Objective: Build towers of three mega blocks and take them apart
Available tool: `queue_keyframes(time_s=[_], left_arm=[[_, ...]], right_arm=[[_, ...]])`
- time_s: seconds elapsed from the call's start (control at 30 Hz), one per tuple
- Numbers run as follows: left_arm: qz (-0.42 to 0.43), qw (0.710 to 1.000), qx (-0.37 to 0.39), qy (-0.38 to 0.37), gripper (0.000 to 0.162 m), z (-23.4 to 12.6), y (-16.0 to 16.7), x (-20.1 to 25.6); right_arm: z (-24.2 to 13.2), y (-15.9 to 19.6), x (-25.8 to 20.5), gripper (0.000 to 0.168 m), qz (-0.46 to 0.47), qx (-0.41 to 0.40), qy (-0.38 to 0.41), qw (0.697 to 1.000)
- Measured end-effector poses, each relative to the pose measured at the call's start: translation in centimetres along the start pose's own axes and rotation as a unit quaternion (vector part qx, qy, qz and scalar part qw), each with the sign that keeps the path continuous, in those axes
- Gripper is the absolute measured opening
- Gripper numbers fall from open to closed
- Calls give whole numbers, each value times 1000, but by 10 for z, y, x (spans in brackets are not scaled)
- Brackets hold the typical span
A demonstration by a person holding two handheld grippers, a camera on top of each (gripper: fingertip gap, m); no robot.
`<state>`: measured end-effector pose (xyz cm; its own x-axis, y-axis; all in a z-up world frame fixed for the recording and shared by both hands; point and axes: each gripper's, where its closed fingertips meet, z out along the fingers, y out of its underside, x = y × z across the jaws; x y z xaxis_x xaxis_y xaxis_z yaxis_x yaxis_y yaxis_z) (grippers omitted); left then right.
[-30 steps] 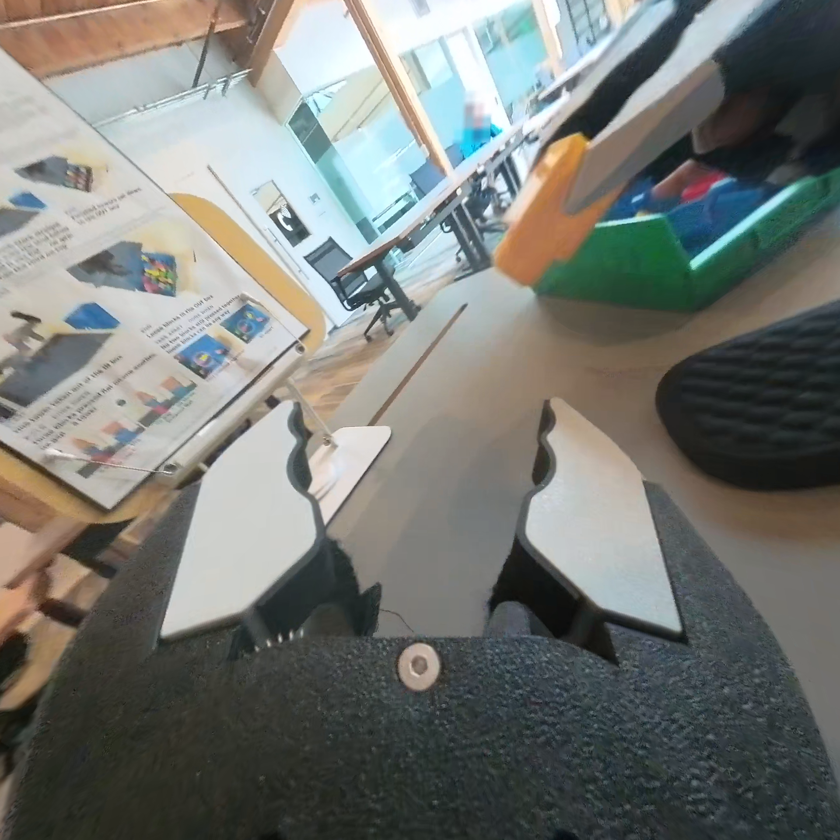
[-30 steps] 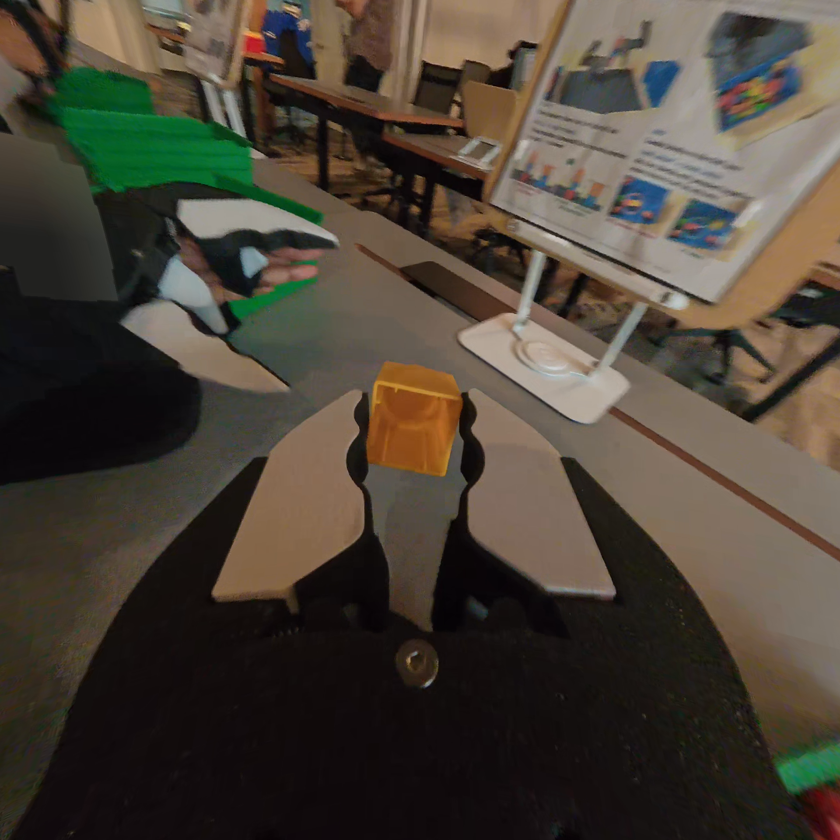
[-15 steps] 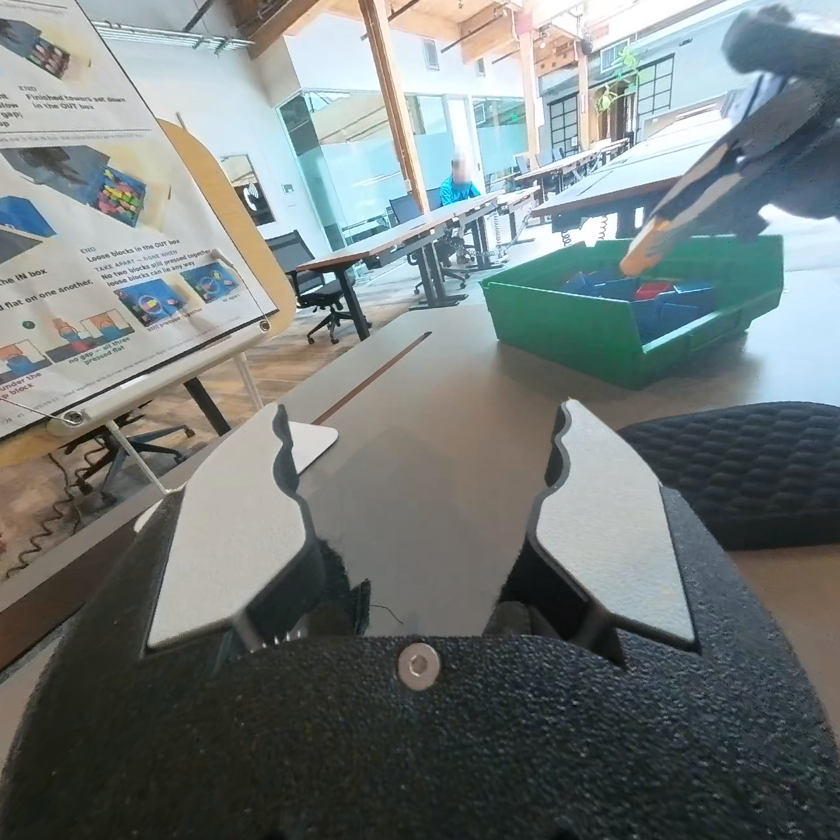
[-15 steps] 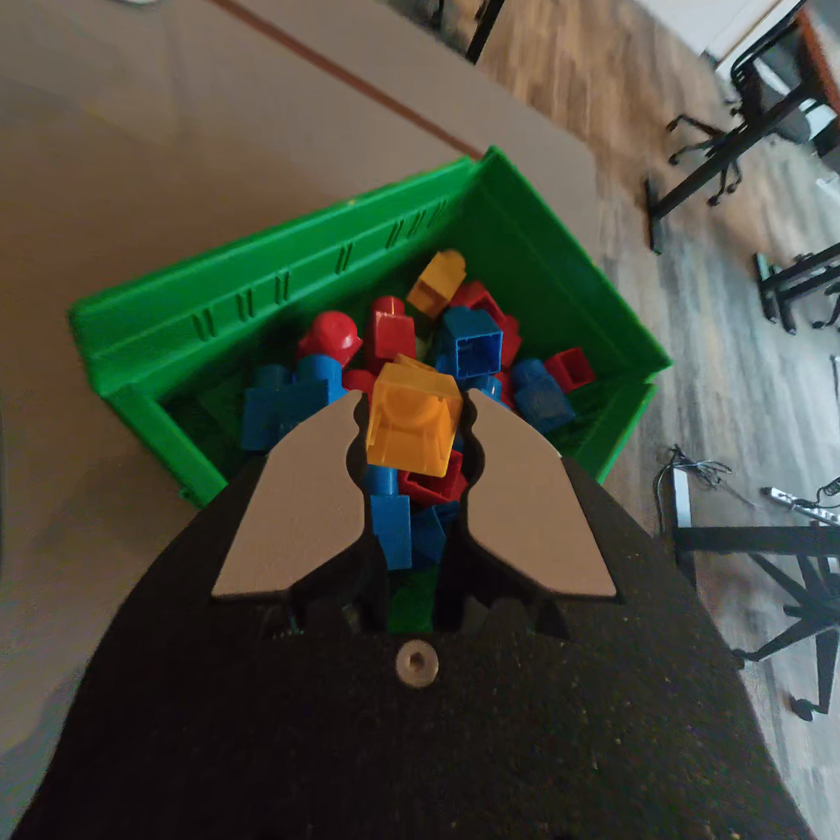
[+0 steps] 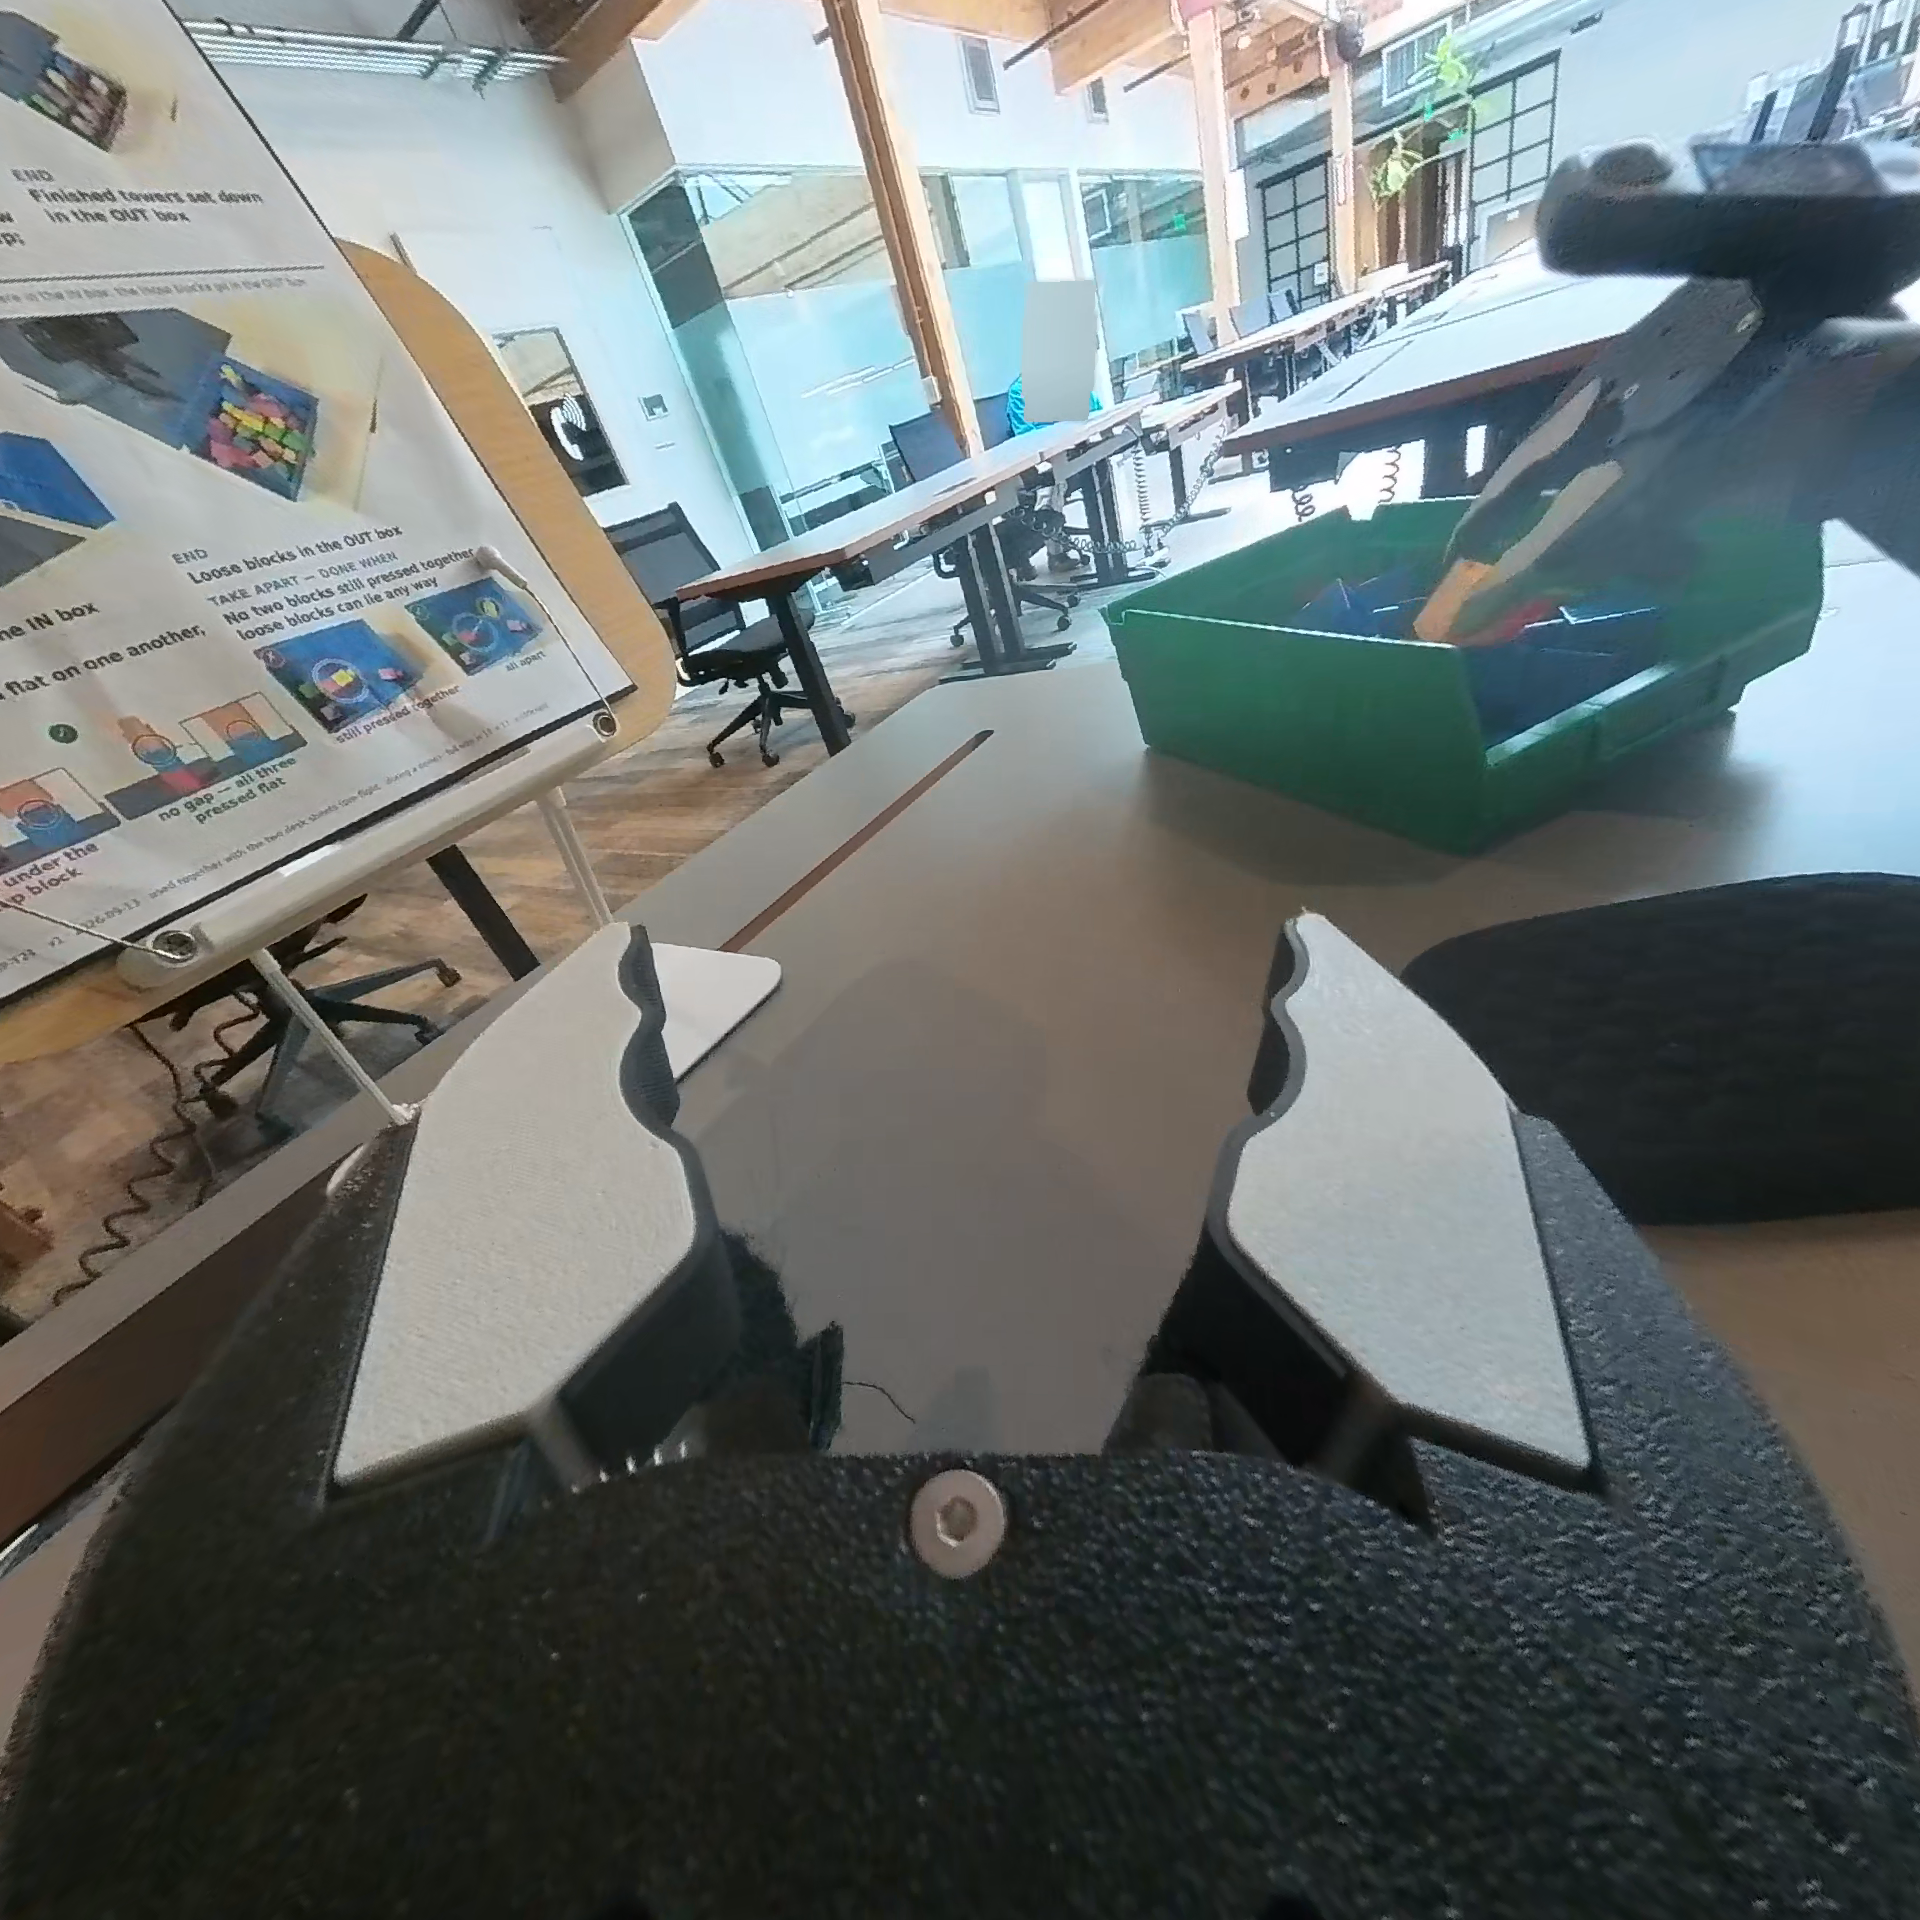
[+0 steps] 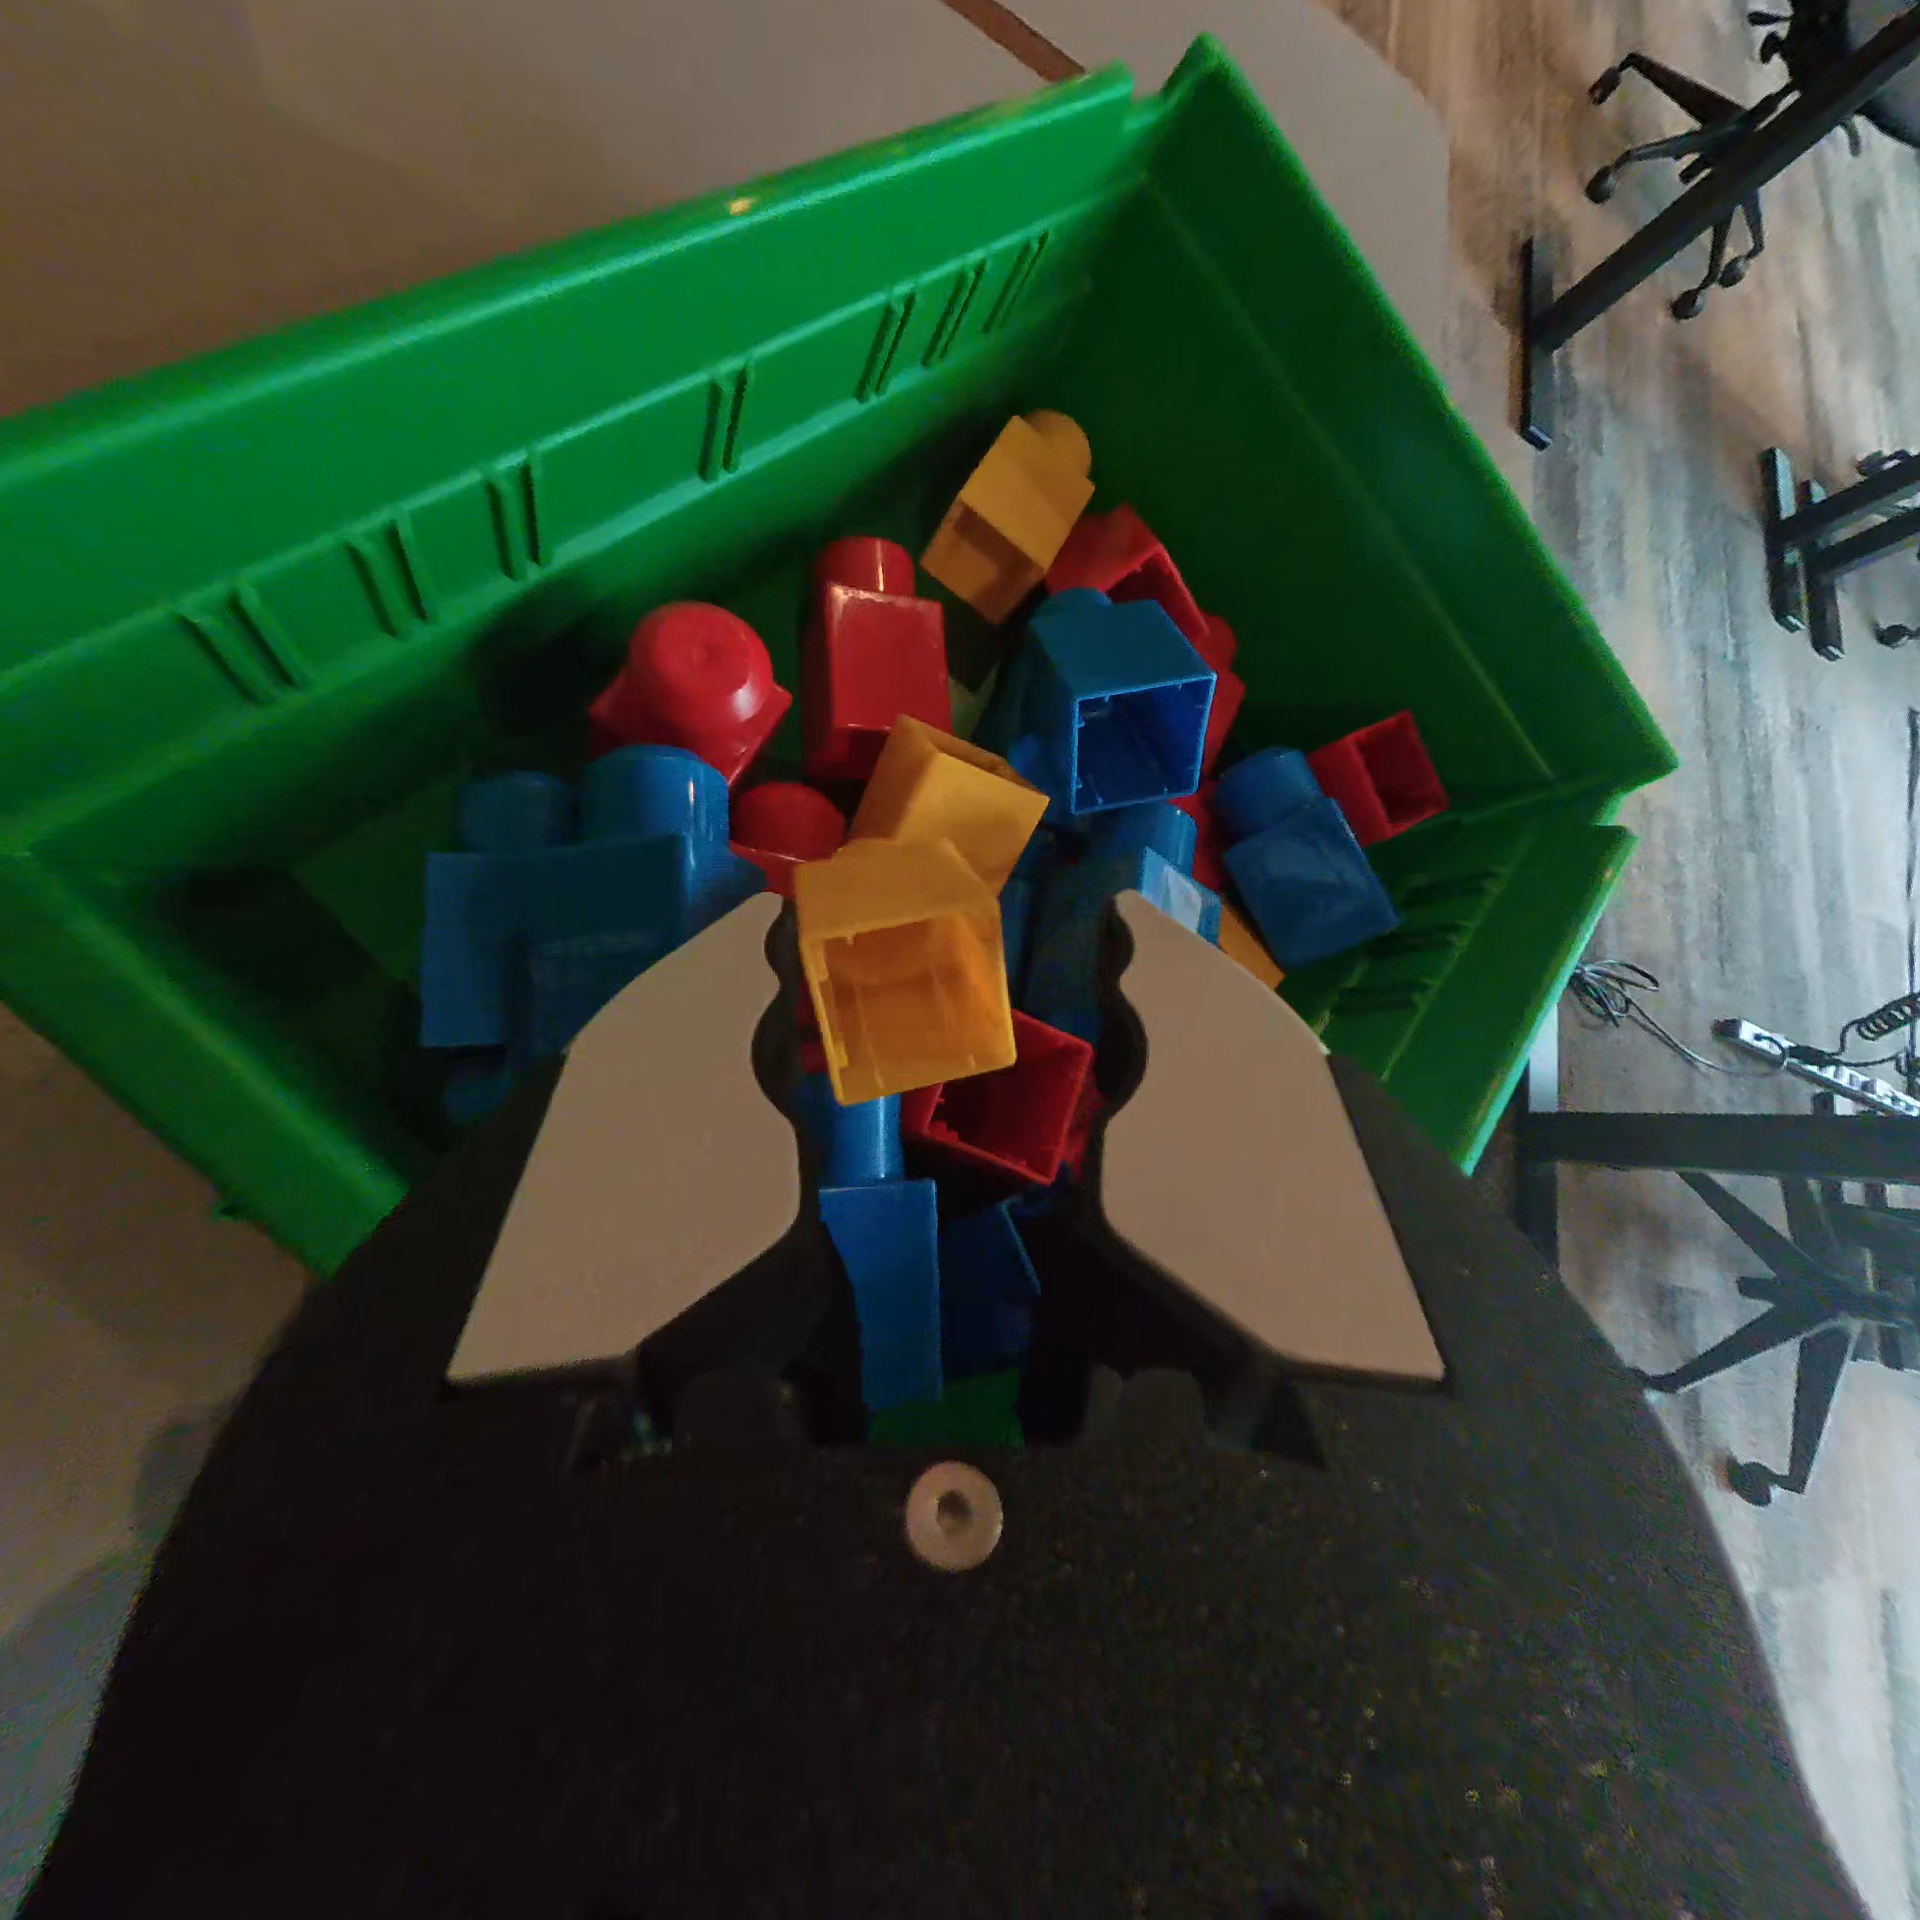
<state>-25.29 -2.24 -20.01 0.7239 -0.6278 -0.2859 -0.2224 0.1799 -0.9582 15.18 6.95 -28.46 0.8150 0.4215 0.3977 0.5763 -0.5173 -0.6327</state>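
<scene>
**A:** Closest to me, my right gripper (image 6: 945,966) hangs over the green bin (image 6: 1351,343), fingers spread wider than the orange block (image 6: 909,971) that sits between them. The block touches the left finger's notch at most; there is a clear gap on the other side, so I judge it released, or nearly, and resting on the pile.

**B:** Why point it straight down?

**A:** To drop loose pieces in from above, I'd say. That fits the taking-apart half of the job. Under the orange block lie red and blue blocks (image 6: 1132,707) in a heap, none plainly pressed together.

**B:** And the left?

**A:** My left gripper (image 5: 961,1049) sits low over the grey table (image 5: 997,831), fingers wide, nothing between them. It looks parked, waiting its turn.

**B:** Does its camera add anything?

**A:** Yes. It shows a black textured pad (image 5: 1683,1039) just to its right, an instruction board on a stand (image 5: 260,520) to the left, and farther off the bin from the side with the right gripper dipping into it. It hides the pile; only the right view shows how the blocks lie.
</scene>
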Motion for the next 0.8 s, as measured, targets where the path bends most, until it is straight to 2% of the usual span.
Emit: queue_keyframes(time_s=[0.17, 0.33, 0.43, 0.57, 0.8], left_arm=[[1, 1000, -2, -3, 110, 0, 0, -1], [1, 1000, -1, -6, 110, -1, -1, -2], [4, 1000, 1, -8, 110, -2, -3, -2], [5, 1000, 8, -11, 110, -5, -9, -2], [3, 999, 37, -3, 113, -17, -37, 4]], right_arm=[[-20, -23, -1, 68, 16, 63, 14, 998], [-47, -61, -20, 85, 7, 161, 19, 987], [-59, -81, -46, 93, -18, 208, -9, 978], [-67, -95, -81, 104, -39, 233, -51, 970], [-89, -110, -117, 136, -53, 290, -79, 952]])
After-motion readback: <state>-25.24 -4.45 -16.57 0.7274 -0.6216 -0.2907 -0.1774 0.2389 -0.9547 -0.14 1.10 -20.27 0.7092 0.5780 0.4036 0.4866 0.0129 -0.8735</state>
